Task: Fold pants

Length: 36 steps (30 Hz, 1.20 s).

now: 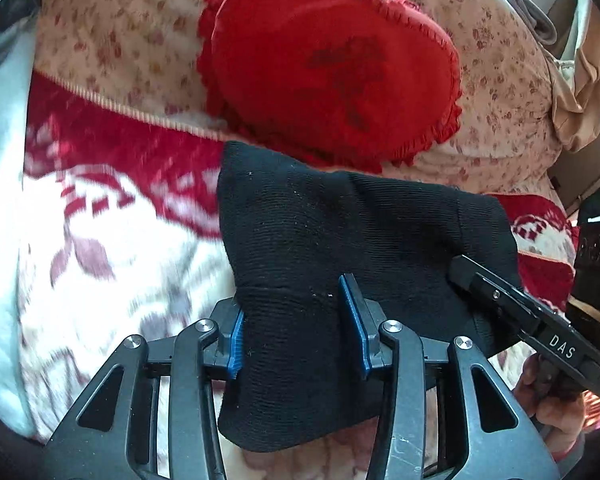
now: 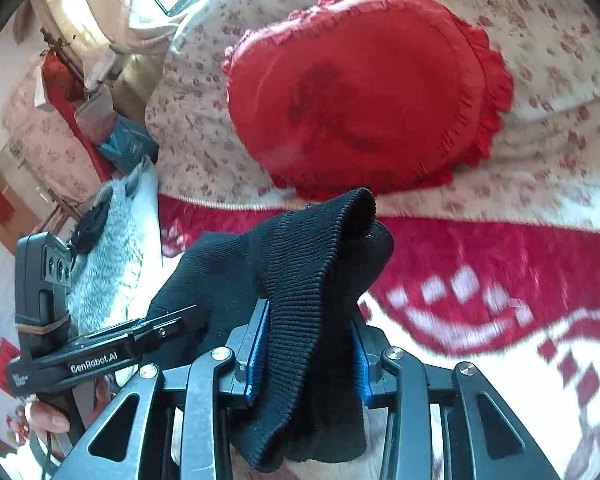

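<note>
Above the blurred blanket (image 1: 100,216), both claws, left (image 1: 296,336) and right (image 2: 308,344), pinch black pants (image 1: 340,232), hem cut off.

Home bedroom — patterned blanket (image 1: 100,216), red frilled cushion (image 2: 360,92).

White "DAS" on right gripper (image 1: 476,280) body beside black pants (image 1: 340,220); "GenRobot.AI" on left gripper (image 2: 180,322) body, same side.

We see a red heart-shaped frilled cushion (image 1: 332,64) lying on a cream floral quilt (image 1: 112,28), and nearer us a red-and-white patterned fleece blanket (image 1: 112,208); a grey fluffy throw (image 2: 112,248) sits at its edge.
</note>
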Available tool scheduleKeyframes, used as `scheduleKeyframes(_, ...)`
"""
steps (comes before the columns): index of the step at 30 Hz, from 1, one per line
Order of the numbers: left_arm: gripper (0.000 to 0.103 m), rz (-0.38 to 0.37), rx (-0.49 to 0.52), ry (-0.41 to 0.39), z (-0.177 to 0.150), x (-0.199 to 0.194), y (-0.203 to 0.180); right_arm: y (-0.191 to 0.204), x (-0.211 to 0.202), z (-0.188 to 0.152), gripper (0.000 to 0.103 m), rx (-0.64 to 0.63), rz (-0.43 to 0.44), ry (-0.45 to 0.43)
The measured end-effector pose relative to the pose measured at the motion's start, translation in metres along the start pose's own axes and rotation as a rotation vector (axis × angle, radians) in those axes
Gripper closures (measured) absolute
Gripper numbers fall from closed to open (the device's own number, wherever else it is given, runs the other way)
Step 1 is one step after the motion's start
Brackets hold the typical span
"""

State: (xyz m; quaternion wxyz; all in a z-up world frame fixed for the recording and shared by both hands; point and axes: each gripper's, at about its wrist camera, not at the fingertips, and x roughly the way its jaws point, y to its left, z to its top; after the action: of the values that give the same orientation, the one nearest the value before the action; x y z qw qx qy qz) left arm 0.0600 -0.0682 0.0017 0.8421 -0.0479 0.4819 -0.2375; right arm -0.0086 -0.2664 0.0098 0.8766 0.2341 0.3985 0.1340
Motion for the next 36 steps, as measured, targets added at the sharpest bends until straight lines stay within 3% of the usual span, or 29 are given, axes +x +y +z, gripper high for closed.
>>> scheduleKeyframes(3,0.062,0.022,0.007,-0.002,0.015,0.014,0.004,0.001,0.012,0.014,0.068,0.001,-0.005,-0.022)
scheduleKeyframes(5,0.062,0.042,-0.003,0.044,0.018,0.037,0.012,-0.006,0.027,0.019,0.068,0.004,-0.020,-0.009)
scheduleKeyframes(6,0.060,0.058,-0.011,0.072,0.017,0.047,0.017,-0.011,0.035,0.018,0.067,0.005,-0.040,0.020)
scheduleKeyframes(8,0.046,0.062,-0.025,0.062,0.013,0.054,0.023,-0.027,0.052,0.014,0.059,0.046,-0.099,0.100)
scheduleKeyframes(11,0.041,0.075,-0.021,0.048,0.011,0.048,0.024,-0.038,0.044,0.009,0.058,0.081,-0.092,0.092)
scheduleKeyframes(16,0.041,0.147,0.021,0.037,0.009,0.038,0.014,-0.022,0.008,0.015,0.058,0.003,-0.172,0.028)
scheduleKeyframes(20,0.041,0.184,0.046,0.028,0.006,0.033,0.009,0.002,-0.011,0.016,0.061,-0.065,-0.107,-0.002)
scheduleKeyframes(24,0.041,0.186,0.037,0.036,0.004,0.040,0.010,0.020,0.001,0.006,0.064,-0.125,-0.085,0.037)
scheduleKeyframes(28,0.037,0.184,0.036,0.035,0.004,0.042,0.008,0.013,0.031,-0.012,0.065,-0.144,-0.163,0.127)
scheduleKeyframes(36,0.037,0.227,0.073,-0.008,0.008,0.035,0.000,0.012,0.021,0.001,0.065,-0.111,-0.136,0.090)
